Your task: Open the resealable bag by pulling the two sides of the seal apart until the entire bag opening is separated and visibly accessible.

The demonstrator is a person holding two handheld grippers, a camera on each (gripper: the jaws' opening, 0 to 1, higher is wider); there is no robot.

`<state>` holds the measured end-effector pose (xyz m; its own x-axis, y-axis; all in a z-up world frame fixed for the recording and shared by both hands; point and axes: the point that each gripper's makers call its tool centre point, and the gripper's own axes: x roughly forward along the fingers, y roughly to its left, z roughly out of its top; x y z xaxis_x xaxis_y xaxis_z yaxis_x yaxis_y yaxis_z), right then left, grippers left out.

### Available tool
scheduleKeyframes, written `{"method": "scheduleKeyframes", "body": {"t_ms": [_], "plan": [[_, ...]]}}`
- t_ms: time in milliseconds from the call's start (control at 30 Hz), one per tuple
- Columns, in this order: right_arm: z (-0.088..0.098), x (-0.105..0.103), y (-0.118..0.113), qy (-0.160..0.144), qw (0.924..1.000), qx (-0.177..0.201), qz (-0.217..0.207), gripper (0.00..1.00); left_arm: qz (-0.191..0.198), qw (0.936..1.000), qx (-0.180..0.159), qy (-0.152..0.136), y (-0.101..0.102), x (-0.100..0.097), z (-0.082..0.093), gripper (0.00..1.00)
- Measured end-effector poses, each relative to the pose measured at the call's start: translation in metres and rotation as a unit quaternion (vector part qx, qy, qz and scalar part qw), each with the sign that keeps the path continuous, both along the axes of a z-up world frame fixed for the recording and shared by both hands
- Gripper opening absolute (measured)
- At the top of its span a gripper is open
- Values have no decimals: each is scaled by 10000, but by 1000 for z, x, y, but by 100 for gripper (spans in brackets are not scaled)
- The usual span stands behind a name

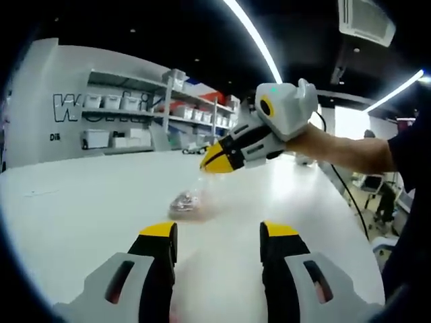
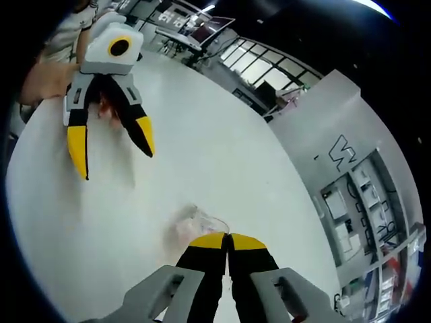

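Observation:
A small clear resealable bag (image 1: 187, 201) with reddish-brown contents lies on the white table (image 1: 81, 202). My right gripper (image 1: 217, 161) reaches in from the right, just above and beyond the bag. Its yellow tips are together, and a faint clear edge of the bag runs up to them. In the right gripper view the right gripper (image 2: 229, 241) is shut with the bag (image 2: 196, 219) at its tips. My left gripper (image 1: 219, 232) stands open a short way in front of the bag, touching nothing. From the other side the left gripper (image 2: 113, 160) hangs open over the table.
Shelves with white boxes (image 1: 121, 101) line the far wall behind the table. A person's forearm (image 1: 343, 148) holds the right gripper, and a hand (image 2: 47, 77) holds the left. The table's right edge (image 1: 343, 202) drops off toward chairs and a cable.

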<state>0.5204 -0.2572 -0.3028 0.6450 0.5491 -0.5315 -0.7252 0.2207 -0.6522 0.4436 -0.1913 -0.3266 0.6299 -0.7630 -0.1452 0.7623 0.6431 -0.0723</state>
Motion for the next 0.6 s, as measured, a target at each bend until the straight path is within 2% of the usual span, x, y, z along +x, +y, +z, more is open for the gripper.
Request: {"method": "scheduleKeyframes", "body": {"t_ms": [600], "plan": [[2, 10, 7, -20, 10000, 79, -58, 0, 46, 9999, 92, -5, -1, 0, -4, 62]]}}
